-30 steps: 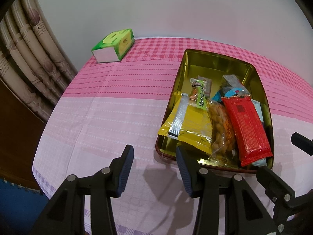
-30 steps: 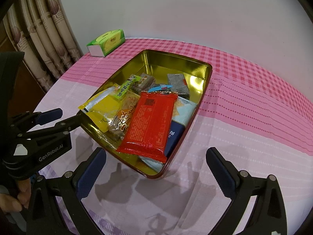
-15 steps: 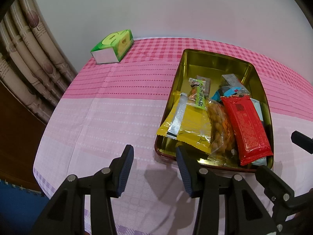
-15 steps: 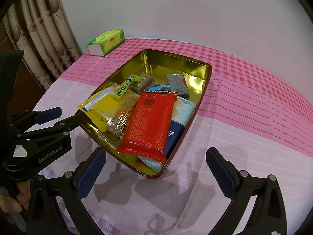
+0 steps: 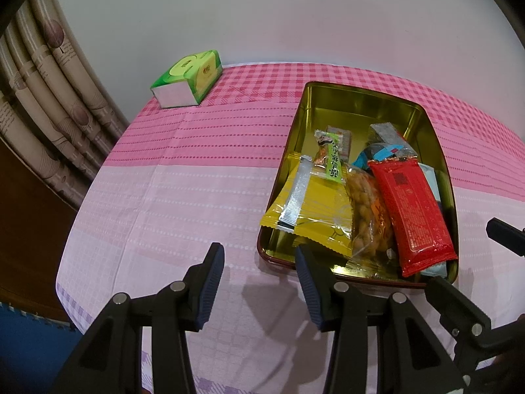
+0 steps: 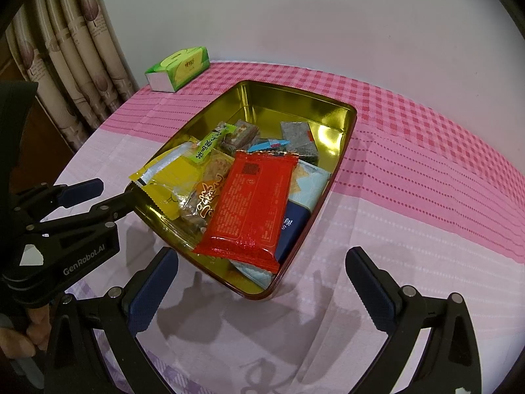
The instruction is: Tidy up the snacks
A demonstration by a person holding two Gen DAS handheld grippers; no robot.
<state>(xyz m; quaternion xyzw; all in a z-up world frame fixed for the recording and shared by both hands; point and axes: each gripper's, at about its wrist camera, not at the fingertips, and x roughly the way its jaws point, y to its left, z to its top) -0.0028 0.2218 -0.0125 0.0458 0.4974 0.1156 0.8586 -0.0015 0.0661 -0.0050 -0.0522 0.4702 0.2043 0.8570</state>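
Observation:
A gold tin tray (image 5: 364,101) (image 6: 331,105) sits on the pink tablecloth and holds several snack packs. A red packet (image 5: 413,210) (image 6: 252,203) lies on top, with a yellow packet (image 5: 311,210) (image 6: 170,180), a clear bag of nuts (image 5: 367,213) and a green-labelled stick (image 5: 333,161) beside it. My left gripper (image 5: 259,259) is open and empty just in front of the tray's near left corner. It also shows in the right wrist view (image 6: 108,193). My right gripper (image 6: 262,282) is open and empty in front of the tray's near end.
A green tissue box (image 5: 187,78) (image 6: 177,69) stands at the table's far left corner. Patterned curtains (image 5: 49,98) hang on the left, past the table edge. A white wall runs behind the table.
Both grippers have drawn back slightly from the tray, so it looks a little farther away. Nothing was taken hold of or let go.

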